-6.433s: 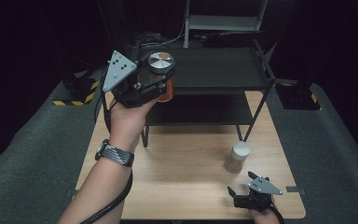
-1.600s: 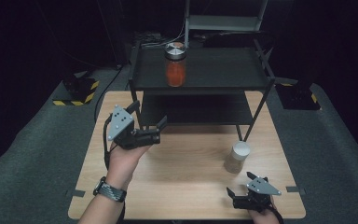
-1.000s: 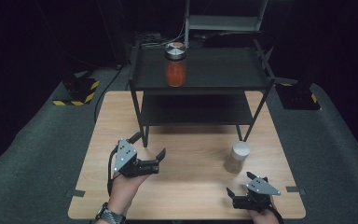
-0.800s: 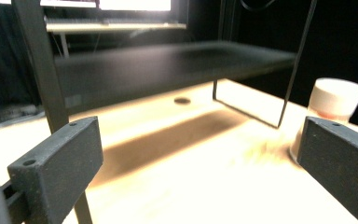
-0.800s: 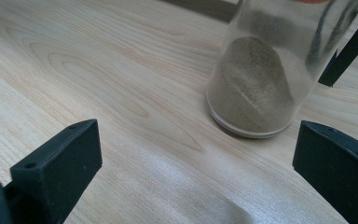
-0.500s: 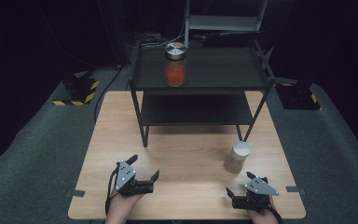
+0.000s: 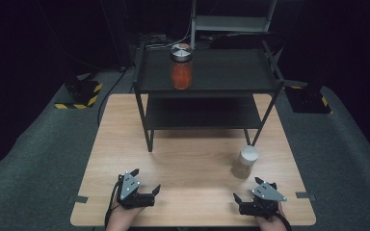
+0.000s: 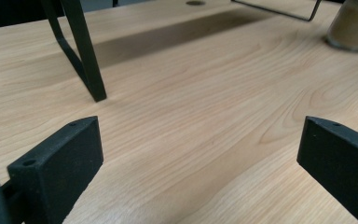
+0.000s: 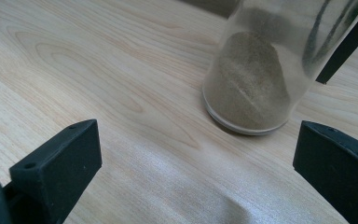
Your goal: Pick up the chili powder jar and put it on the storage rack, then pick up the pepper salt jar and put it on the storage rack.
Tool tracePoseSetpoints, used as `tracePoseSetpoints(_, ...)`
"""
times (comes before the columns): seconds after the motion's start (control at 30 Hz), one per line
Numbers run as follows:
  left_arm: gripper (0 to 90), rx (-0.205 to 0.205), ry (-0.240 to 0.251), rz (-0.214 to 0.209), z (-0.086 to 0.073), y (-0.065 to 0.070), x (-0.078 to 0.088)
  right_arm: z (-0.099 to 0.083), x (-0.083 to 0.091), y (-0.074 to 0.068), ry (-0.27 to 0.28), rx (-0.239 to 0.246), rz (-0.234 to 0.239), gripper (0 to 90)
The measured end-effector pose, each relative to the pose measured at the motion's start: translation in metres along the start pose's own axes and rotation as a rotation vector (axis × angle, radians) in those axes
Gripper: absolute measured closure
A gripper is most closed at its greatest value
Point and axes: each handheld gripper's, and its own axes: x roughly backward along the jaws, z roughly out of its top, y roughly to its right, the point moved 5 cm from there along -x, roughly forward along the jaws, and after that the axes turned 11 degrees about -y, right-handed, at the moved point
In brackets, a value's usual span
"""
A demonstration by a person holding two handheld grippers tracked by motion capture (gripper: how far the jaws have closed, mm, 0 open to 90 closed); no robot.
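Facing sand jar (image 9: 251, 84), R gripper (image 9: 196, 154) view

jar (image 7: 181, 67) on rack (image 7: 250, 72); second jar (image 7: 245, 161) right, before rack.

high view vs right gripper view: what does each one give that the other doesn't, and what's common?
High view alone: the orange jar with a metal lid on the top shelf of the black rack, the left gripper open near the table's front edge, and the right gripper seen from outside, with the table's whole outline.

Right gripper view alone: a close look at the tan powder heaped inside the clear jar, and the right gripper's own jaws wide apart with nothing between them.

Both: the powder jar standing upright on the wooden table, apart from the gripper, and part of the rack's legs.
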Motion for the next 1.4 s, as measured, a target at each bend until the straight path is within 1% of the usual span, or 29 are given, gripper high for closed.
tracePoseSetpoints(0.03, 0.3, 0.0, -0.012, 0.0, 0.0006, 0.0001, -0.0006, 0.0005, -0.0003, -0.0001, -0.003, 0.003, -0.001, 0.0)
tracePoseSetpoints(0.13, 0.3, -0.005, -0.013, 0.01, 0.0008, 0.0013, -0.0007, 0.0012, -0.0008, -0.0009, -0.006, 0.003, -0.005, 0.0)
tracePoseSetpoints(0.23, 0.3, -0.029, -0.029, 0.014, 0.0026, 0.002, -0.0009, 0.0024, -0.0013, -0.0009, -0.015, -0.007, -0.013, 0.0)
tracePoseSetpoints(0.3, 0.3, -0.049, -0.041, 0.024, 0.004, 0.0041, -0.0011, 0.0021, -0.0012, -0.0003, -0.013, -0.009, -0.009, 0.0)
tracePoseSetpoints(0.43, 0.3, -0.06, -0.048, 0.027, 0.0046, 0.0057, -0.0014, 0.0016, -0.001, 0.0, -0.009, -0.011, -0.005, 0.0)
tracePoseSetpoints(0.57, 0.3, -0.063, -0.057, 0.038, 0.0048, 0.0063, -0.0004, 0.0009, -0.0007, 0.0, -0.004, -0.01, -0.005, 0.0)
tracePoseSetpoints(0.67, 0.3, -0.062, -0.059, 0.035, 0.0046, 0.0057, 0.0001, -0.0014, 0.0005, 0.0001, 0.01, -0.007, -0.003, 0.0)
tracePoseSetpoints(0.83, 0.3, -0.064, -0.062, 0.04, 0.0049, 0.0066, 0.0, -0.002, 0.0012, -0.0008, 0.011, -0.001, -0.004, 0.0)
tracePoseSetpoints(1.0, 0.3, -0.064, -0.064, 0.034, 0.0053, 0.0057, -0.0002, -0.0019, 0.0011, -0.0007, 0.011, 0.009, 0.002, 0.0)
tracePoseSetpoints(1.1, 0.3, -0.057, -0.072, 0.033, 0.0063, 0.0055, -0.0008, -0.0032, 0.0015, 0.0, 0.019, 0.002, 0.004, 0.0)
tracePoseSetpoints(1.2, 0.3, -0.064, -0.084, 0.03, 0.0082, 0.0055, -0.0019, -0.0041, 0.0027, -0.0006, 0.02, -0.001, -0.001, 0.0)
tracePoseSetpoints(1.33, 0.3, -0.065, -0.083, 0.029, 0.0081, 0.0055, -0.0019, -0.0047, 0.0031, -0.001, 0.024, -0.002, -0.004, 0.0)
tracePoseSetpoints(1.4, 0.3, -0.067, -0.082, 0.026, 0.008, 0.0052, -0.0017, -0.0057, 0.0035, -0.0003, 0.03, -0.016, -0.002, 0.0)
